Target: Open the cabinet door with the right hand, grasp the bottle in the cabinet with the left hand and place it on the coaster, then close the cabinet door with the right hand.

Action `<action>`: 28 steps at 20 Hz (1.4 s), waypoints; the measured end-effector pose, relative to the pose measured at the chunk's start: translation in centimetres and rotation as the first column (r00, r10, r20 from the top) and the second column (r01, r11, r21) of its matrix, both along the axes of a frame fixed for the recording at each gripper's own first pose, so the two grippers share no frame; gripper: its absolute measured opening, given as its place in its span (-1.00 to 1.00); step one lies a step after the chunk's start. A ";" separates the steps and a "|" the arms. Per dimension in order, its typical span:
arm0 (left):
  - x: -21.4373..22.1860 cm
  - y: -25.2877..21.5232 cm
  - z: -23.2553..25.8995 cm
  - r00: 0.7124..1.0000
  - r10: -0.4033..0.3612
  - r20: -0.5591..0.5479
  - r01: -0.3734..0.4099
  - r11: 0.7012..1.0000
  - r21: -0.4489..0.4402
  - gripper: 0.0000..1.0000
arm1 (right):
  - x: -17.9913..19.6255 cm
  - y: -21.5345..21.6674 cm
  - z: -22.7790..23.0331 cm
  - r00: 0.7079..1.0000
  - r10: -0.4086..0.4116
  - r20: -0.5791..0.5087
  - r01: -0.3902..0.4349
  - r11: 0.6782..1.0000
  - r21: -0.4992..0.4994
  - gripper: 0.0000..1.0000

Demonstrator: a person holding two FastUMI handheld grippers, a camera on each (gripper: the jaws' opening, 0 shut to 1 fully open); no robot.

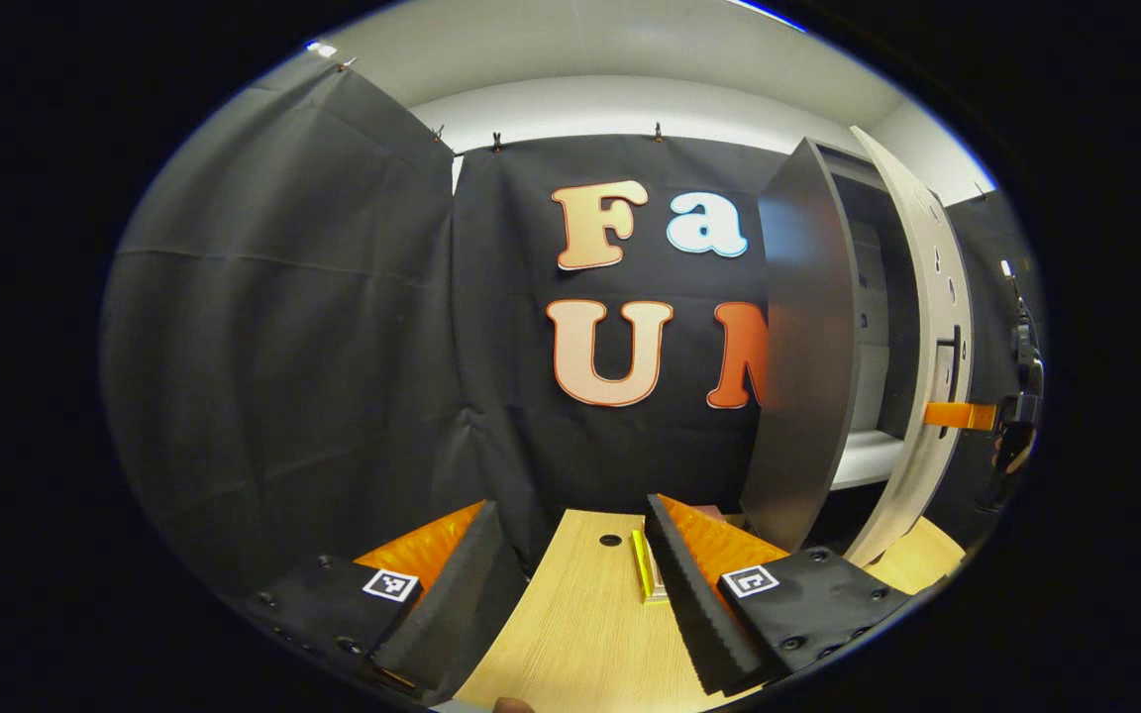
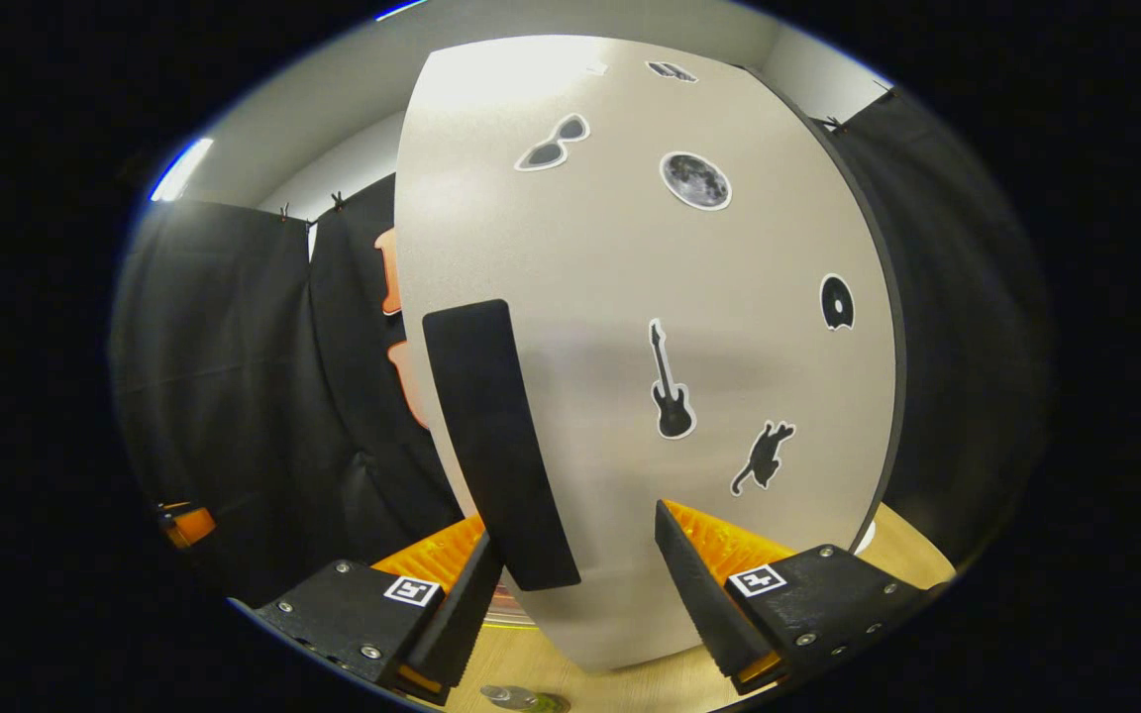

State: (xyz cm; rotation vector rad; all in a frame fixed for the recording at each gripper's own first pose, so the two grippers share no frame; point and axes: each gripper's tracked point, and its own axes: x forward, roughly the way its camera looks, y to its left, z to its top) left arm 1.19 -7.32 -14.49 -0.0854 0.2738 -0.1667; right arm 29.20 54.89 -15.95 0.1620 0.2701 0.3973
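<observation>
Hovering low over the wooden table [image 1: 580, 634], the left gripper [image 1: 570, 584] has its jaws released, wide apart with nothing between them. Ahead and to the right of the frame stands the cabinet [image 1: 808, 366], its door [image 1: 927, 327] swung partly open and seen almost edge-on. At the far right edge the other gripper's orange finger [image 1: 962, 416] reaches in to the door near its dark handle.

In the right gripper view the door's pale front [image 2: 650, 327], dotted with small black stickers, takes up the centre of the frame. The black handle [image 2: 501, 446] runs as a long upright bar, slightly curved by the lens, from mid-frame down to the lower centre. The right gripper [image 2: 580, 584] is spread — the handle's lower end sits just beside its left finger, inside the gap, but the fingers do not press on it. I judge the door-opening or door-closing step to be in hand.

The bottle is hard to place: the cabinet's inside, in the right of the left gripper view, looks dim and I cannot make one out there. A small blurred clear object [image 2: 521, 699] lies on the table at the bottom edge of the right gripper view — possibly the bottle, though I cannot tell.

The handle's long axis is upright, so the right jaws must straddle it sideways; the right hand is plainly the nearer one.
</observation>
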 end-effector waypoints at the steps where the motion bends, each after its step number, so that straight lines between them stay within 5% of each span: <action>1: 0.3 0.1 0.2 1.000 0.002 0.003 -0.002 1.000 0.001 0.90 | 0.2 0.5 0.2 1.000 -0.006 0.006 0.006 1.000 -0.013 0.82; 21: 4.8 0.3 0.2 1.000 0.007 0.004 -0.007 1.000 0.018 0.91 | 3.2 1.4 -0.5 0.991 -0.120 0.054 0.127 0.979 -0.159 0.83; 28: 5.7 0.6 4.1 0.999 0.005 0.038 -0.007 0.999 0.045 0.91 | 2.0 0.7 2.5 0.997 -0.068 0.047 0.076 0.980 -0.185 0.85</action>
